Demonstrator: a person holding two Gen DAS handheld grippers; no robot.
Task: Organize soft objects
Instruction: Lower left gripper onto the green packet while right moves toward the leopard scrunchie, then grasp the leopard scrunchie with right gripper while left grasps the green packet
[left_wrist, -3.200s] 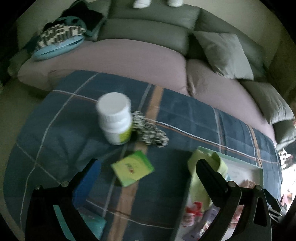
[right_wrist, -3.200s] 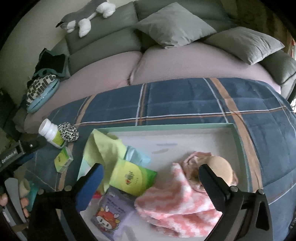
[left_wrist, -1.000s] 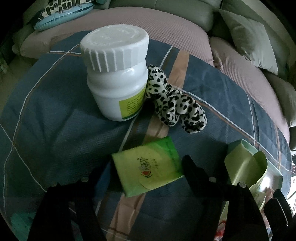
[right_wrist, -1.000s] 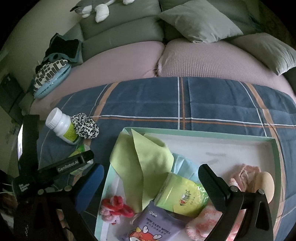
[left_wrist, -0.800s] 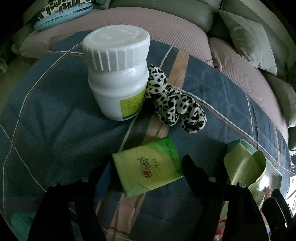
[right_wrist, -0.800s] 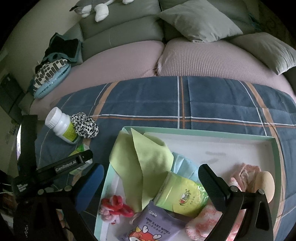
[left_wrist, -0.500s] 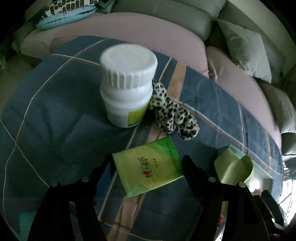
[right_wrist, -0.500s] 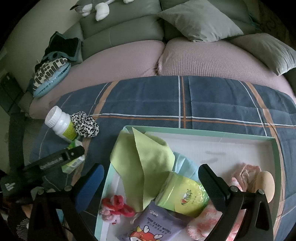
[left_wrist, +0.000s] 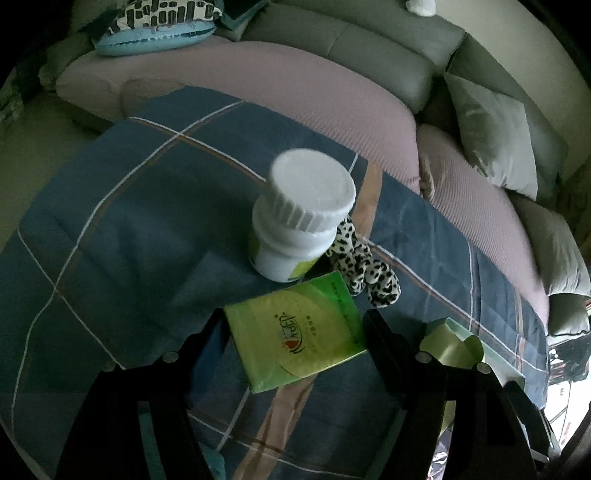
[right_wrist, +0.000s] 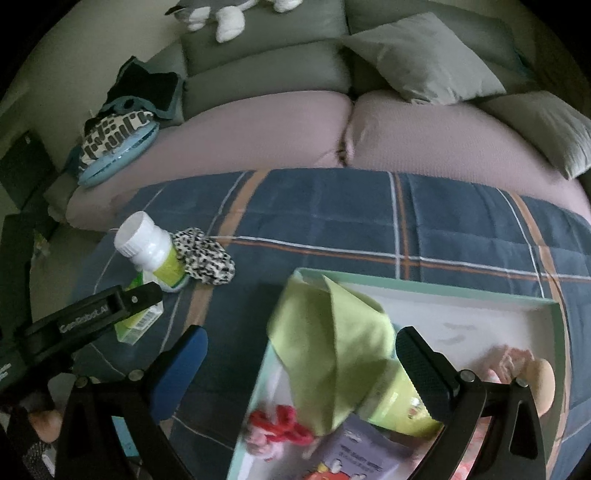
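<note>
The left gripper (left_wrist: 295, 332) clamps a green tissue pack (left_wrist: 297, 330) above a navy plaid quilt (left_wrist: 122, 236); beyond lies a mauve-cushioned grey sofa (left_wrist: 295, 88). The right gripper (right_wrist: 301, 352) hangs open.

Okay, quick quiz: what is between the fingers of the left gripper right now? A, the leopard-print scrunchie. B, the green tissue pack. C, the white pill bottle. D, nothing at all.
B: the left gripper is closed on the green tissue pack, while the white pill bottle and the leopard-print scrunchie lie beyond on the plaid blanket.

Plaid quilt (right_wrist: 443, 221), white bottle (left_wrist: 299, 218), leopard scrunchie (right_wrist: 205, 256), tray (right_wrist: 424, 286)
</note>
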